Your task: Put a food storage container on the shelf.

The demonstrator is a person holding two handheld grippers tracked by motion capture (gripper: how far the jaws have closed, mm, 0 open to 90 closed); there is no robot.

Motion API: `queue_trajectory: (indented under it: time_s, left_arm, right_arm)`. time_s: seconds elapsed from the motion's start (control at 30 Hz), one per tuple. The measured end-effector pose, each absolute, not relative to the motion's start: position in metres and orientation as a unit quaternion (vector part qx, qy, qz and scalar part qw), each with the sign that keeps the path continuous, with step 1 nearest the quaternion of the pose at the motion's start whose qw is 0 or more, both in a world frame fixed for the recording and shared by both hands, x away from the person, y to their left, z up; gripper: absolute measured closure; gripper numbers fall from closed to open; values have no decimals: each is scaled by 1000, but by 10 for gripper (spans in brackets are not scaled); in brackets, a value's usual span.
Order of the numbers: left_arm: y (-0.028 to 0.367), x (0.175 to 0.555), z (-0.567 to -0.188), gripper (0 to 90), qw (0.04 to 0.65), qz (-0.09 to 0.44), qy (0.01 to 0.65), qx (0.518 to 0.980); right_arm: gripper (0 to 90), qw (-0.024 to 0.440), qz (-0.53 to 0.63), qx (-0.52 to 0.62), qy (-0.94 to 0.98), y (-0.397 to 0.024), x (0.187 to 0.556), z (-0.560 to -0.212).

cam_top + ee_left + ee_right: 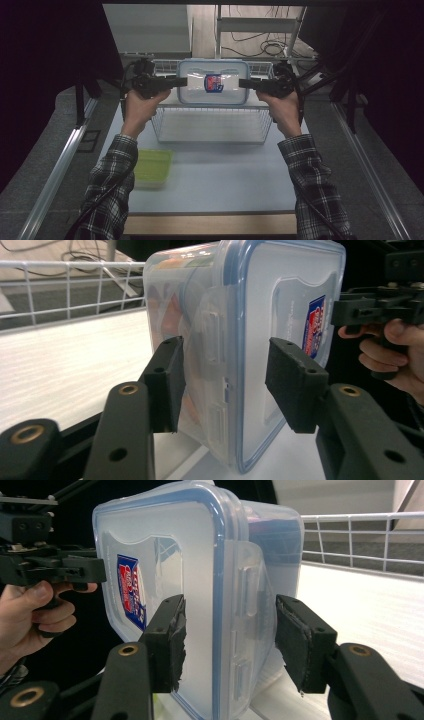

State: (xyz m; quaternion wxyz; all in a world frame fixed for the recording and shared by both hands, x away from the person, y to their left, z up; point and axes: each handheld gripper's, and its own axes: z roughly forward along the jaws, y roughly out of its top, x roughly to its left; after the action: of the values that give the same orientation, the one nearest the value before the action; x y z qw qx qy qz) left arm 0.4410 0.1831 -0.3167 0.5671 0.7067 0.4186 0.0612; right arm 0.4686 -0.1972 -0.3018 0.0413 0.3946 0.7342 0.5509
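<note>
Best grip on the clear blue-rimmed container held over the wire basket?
The short ends, one gripper from each side. The container is tipped so its lid faces the person, leaving both latch flaps out sideways. The left gripper and right gripper each straddle a flap, one pad on the lid, one behind.

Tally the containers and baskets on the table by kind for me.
Clear lidded food container with blue seal: 1
Green-lidded container: 1
White wire basket: 1
Total: 3
</note>
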Motion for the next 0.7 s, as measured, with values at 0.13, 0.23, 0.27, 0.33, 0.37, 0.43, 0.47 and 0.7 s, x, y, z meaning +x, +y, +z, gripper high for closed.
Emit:
queue_trajectory:
  time_s: [0.13, 0.23, 0.27, 0.33, 0.37, 0.43, 0.47, 0.7]
  left_arm:
    - [181, 439, -315, 486, 561, 77, 418, 710]
    - [180, 439, -315, 489, 564, 76, 417, 709]
    - [179, 439, -315, 490, 560, 80, 417, 712]
    - [177, 440, -316, 480, 552, 86, 420, 715]
    - [176, 440, -317, 481, 551, 85, 422, 715]
    - [175, 441, -319, 483, 548, 86, 423, 716]
    - [174, 441, -320, 485, 544, 88, 424, 718]
    - [171, 443, -327, 472, 530, 85, 430, 726]
  right_arm:
    - [469, 49, 550, 394, 735, -196, 468, -302]
    - [465, 53, 549, 396, 734, -195, 468, -302]
    - [462, 54, 548, 397, 734, -195, 468, -302]
    - [455, 57, 544, 401, 734, -194, 468, -302]
    - [455, 58, 545, 402, 733, -194, 469, -303]
    - [453, 57, 546, 404, 732, -194, 469, -303]
    - [450, 58, 545, 404, 732, -194, 469, -303]
    - [407, 72, 534, 411, 735, -191, 471, -303]
